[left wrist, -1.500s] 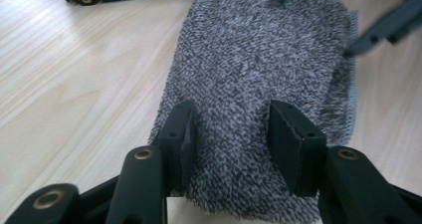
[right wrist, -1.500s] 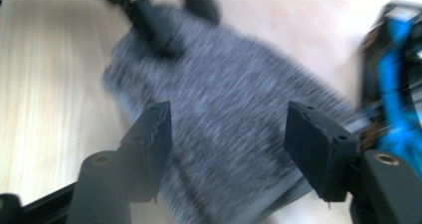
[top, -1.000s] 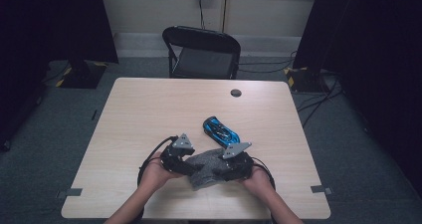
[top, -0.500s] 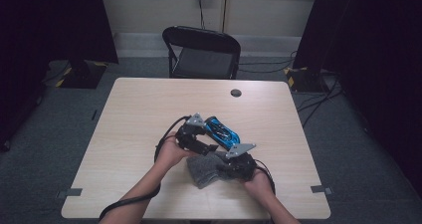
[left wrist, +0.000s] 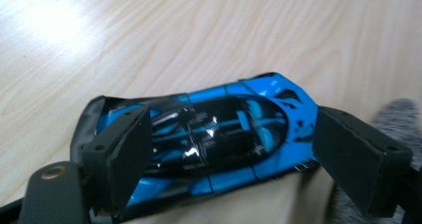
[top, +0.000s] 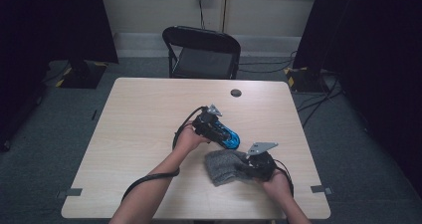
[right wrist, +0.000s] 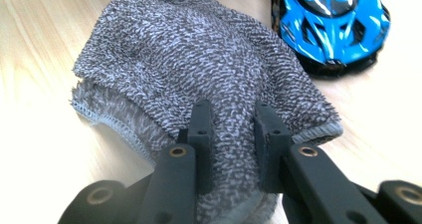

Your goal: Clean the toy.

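The left gripper (top: 219,129) reached forward near the table's middle, forearm stretched diagonally from the bottom edge, its jaws spread wide apart and angled down. The right gripper (top: 247,165) sat closer in, hand (top: 275,184) behind it, its jaws drawn near together, pinching cloth (right wrist: 209,69) between them.

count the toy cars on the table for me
1. The blue toy car lies near the table's middle, between the open jaws of the left gripper, just beyond the grey cloth that the right gripper pinches. None seems hidden.
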A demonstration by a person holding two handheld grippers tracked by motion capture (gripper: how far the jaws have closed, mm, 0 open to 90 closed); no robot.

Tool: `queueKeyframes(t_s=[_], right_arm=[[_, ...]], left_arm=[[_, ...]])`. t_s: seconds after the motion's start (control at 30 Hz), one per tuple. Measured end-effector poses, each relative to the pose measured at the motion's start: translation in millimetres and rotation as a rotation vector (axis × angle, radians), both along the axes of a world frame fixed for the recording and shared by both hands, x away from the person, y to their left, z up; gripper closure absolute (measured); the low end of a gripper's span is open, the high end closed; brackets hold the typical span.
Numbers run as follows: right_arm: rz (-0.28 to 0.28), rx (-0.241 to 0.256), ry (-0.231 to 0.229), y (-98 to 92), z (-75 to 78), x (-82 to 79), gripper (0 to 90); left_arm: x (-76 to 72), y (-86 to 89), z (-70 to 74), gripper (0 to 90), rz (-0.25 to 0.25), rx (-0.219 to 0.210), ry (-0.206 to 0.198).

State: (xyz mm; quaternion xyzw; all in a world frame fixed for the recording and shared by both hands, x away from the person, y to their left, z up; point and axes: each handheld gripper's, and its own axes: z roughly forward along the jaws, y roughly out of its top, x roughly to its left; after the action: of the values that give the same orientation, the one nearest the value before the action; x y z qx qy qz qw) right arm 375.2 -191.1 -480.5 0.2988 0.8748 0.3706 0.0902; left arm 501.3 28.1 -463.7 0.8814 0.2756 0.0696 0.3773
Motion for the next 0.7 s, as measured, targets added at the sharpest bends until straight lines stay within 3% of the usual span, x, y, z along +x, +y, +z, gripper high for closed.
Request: queueKeyframes(t_s=[0.13, 0.23, 0.33, 0.53, 0.7], right_arm=[[-0.017, 0.003, 0.010, -4.3, -1.9, 0.0, 73.3], [-0.022, 0.009, 0.022, -5.5, -2.4, 1.6, 73.1], [-0.030, 0.020, 0.035, -7.8, -3.0, 4.2, 72.8], [-0.055, 0.025, 0.043, -12.5, -2.9, 8.3, 72.7], [-0.070, 0.008, 0.050, -12.7, -1.5, 11.9, 72.7]], left_arm=[[-0.2, -2.6, -3.2, 15.0, -0.003, 0.012, -0.004], [-1.0, -2.9, -4.4, 14.7, 0.000, 0.076, -0.019], [-3.1, -1.6, -7.4, 12.9, 0.004, 0.092, -0.032], [-2.6, 5.4, -12.9, 11.8, 0.076, 0.059, -0.023], [-2.6, 5.6, -11.9, 16.8, 0.078, 0.081, -0.039]])
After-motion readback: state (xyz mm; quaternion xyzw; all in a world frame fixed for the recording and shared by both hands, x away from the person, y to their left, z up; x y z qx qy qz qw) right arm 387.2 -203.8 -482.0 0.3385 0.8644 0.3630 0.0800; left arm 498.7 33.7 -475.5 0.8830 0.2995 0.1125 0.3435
